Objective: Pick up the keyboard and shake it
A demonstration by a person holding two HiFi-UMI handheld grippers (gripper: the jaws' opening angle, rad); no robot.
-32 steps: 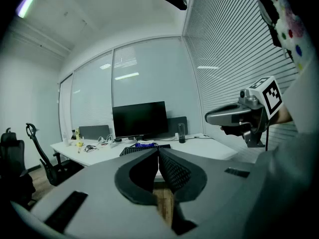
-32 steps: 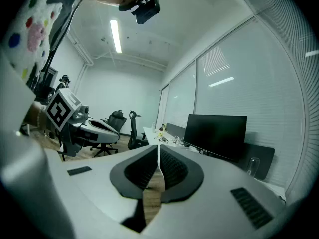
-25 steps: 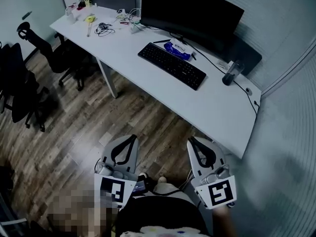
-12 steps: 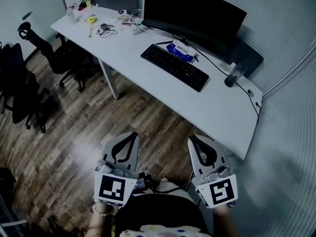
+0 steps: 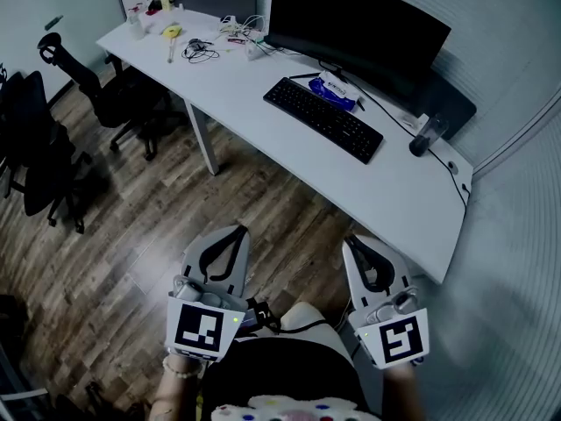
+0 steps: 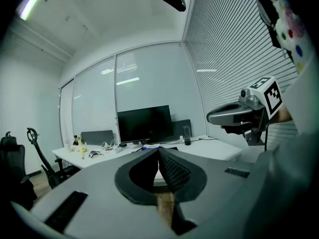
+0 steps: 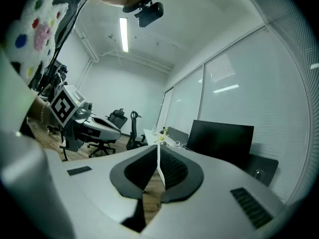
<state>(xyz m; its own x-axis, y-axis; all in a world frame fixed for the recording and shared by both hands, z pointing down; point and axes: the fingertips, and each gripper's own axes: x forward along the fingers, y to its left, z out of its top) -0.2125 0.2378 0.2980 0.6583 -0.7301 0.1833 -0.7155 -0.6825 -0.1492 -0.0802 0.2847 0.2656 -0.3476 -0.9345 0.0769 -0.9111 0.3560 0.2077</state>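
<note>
A black keyboard (image 5: 323,117) lies on the long white desk (image 5: 386,191), in front of a dark monitor (image 5: 355,26). Both grippers hang over the wooden floor, well short of the desk and apart from the keyboard. My left gripper (image 5: 230,237) is shut with nothing in it, and its jaw tips meet in the left gripper view (image 6: 159,149). My right gripper (image 5: 358,246) is shut and empty too, its tips meeting in the right gripper view (image 7: 158,148). From the left gripper view only a sliver of the keyboard shows above the jaws.
A blue packet (image 5: 337,90) lies behind the keyboard and a dark cup (image 5: 424,134) stands at the desk's right end. Cables and small items (image 5: 203,42) clutter the desk's far left. Black office chairs (image 5: 39,143) stand on the floor at left. Blinds (image 5: 517,261) close off the right.
The desk and keyboard have shifted right and slightly down in the head view. Both grippers stay shut and sit a little lower and to the right.
</note>
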